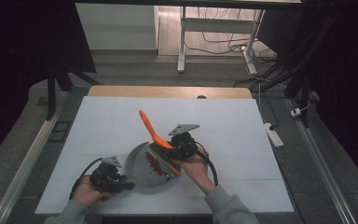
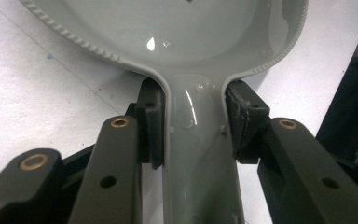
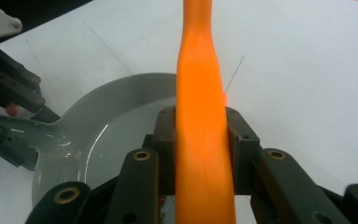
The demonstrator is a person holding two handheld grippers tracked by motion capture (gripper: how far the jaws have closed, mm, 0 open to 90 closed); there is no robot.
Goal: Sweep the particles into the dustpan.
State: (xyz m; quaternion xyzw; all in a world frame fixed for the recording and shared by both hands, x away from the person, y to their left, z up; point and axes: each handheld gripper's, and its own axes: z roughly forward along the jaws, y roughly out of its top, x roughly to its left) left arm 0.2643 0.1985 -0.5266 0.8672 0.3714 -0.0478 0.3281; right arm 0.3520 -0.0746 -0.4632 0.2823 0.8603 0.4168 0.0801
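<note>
The work in hand looks like moving red bits of food about in a grey pan (image 1: 142, 170) with an orange spatula (image 1: 150, 127), and it seems to be in mid-course. In the high view the pan sits just below the middle of the frame on the white tabletop (image 1: 233, 126). The spatula's wide metal-looking blade rests across the pan's right side, with a patch of small red pieces (image 1: 154, 164) lying on or against it. Whether they are being scraped in, turned or lifted out cannot be told, so the pieces appear not yet settled. What is left, by my reading, is to finish the sweep and lift the tool away.

The left gripper (image 2: 193, 121), at lower left of the high view, has its fingers (image 2: 150, 122) clamped on the pan's handle (image 2: 198, 154), one on each side, holding the pan steady. The right gripper (image 3: 200, 140) has its fingers (image 3: 167, 140) pressed tight on the spatula's orange handle, which slants up toward the upper middle of the high view.

The pan is glossy grey, smooth and rounded inside, with a fine ribbed, rope-like edge along its rim (image 2: 70, 35) and a flat handle that widens into the bowl. The spatula handle is matte orange plastic, narrow at the waist and broader toward the grip. The tabletop is a plain, pale sheet with faint lines.
</note>
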